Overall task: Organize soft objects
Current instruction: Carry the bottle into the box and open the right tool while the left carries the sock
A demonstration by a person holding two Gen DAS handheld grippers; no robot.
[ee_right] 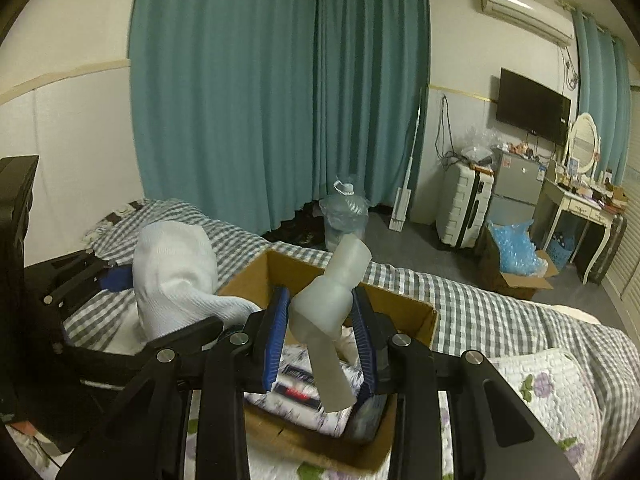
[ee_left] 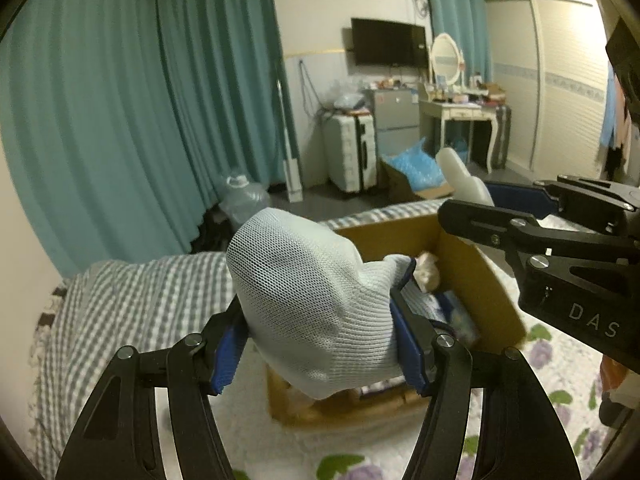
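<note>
Left gripper (ee_left: 320, 344) fingers are clamped on a white sock (ee_left: 308, 300) just above the cardboard box (ee_left: 476, 280) on the bed (ee_right: 500, 300), right gripper (ee_right: 320, 344) pinching a cloudy plastic piece (ee_right: 332, 312), so I'd lower both well inside before letting go.

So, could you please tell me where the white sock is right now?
The white sock is clamped in the left gripper, held just above the near-left edge of the cardboard box on the bed.
</note>
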